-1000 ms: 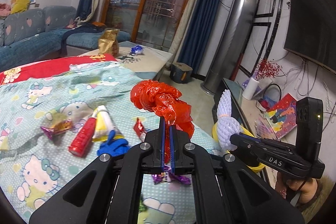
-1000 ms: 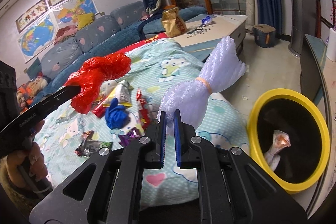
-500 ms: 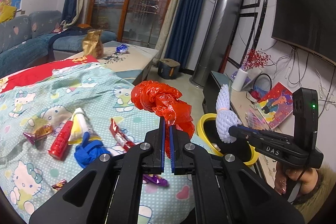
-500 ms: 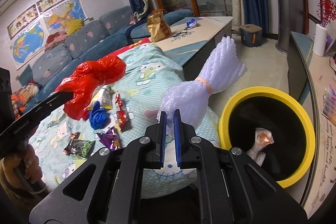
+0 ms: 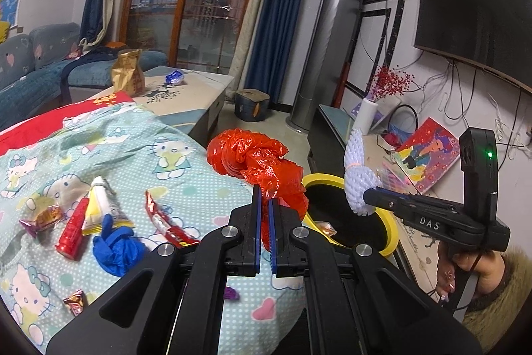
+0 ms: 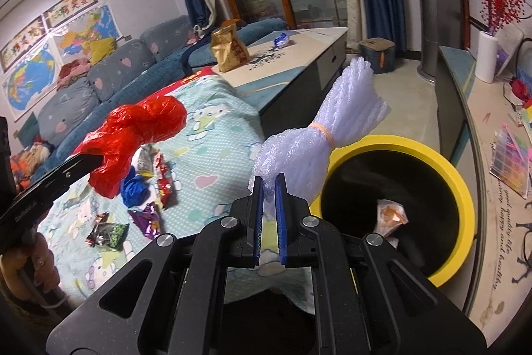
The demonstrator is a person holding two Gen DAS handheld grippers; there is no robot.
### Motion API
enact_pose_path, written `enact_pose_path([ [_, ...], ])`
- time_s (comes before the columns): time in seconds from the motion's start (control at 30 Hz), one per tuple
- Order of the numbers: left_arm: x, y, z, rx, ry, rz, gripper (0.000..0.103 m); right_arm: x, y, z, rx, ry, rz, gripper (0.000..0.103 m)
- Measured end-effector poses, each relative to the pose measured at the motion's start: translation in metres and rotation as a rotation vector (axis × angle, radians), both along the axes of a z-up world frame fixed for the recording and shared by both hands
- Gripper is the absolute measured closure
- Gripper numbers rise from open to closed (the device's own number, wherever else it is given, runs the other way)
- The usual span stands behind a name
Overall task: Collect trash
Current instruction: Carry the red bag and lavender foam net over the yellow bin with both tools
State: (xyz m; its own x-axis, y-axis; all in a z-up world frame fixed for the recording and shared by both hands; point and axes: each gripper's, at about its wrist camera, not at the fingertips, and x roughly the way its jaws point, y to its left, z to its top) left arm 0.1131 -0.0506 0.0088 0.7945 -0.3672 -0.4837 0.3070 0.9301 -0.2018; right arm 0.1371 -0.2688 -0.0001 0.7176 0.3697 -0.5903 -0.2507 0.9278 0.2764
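My left gripper [image 5: 264, 195] is shut on a crumpled red plastic bag [image 5: 256, 165], held up over the edge of the bed. That red bag [image 6: 133, 132] also shows at the left of the right wrist view. My right gripper [image 6: 269, 185] is shut on a white foam-net bundle [image 6: 319, 135] tied with an orange band, hanging next to the yellow-rimmed black bin [image 6: 462, 185]. The bin [image 5: 389, 222] stands on the floor past the bed's edge, with an orange wrapper [image 6: 390, 215] inside. The foam bundle [image 5: 355, 178] hangs over the bin's rim in the left wrist view.
Loose litter lies on the cartoon-print bedspread [image 5: 186, 175]: a blue glove [image 5: 116, 247], a red tube [image 5: 71, 230], a white tube [image 5: 99, 205], snack wrappers [image 5: 166, 222], a purple wrapper [image 6: 148, 220]. A low table [image 6: 299, 55] holds a gold bag [image 6: 229, 49]. A TV bench [image 6: 482, 135] runs along the right.
Both grippers have carried their loads sideways off the bed toward the bin; the bin has come further into both views and the litter has slid left.
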Motion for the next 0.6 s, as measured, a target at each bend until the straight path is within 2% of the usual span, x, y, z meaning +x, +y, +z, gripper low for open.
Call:
enact_pose_path([
  [0.6, 0.005, -0.05, -0.01, 0.046, 0.013, -0.111, 0.099, 0.003, -0.046, -0.011, 0.005, 0.031, -0.081, 0.099],
])
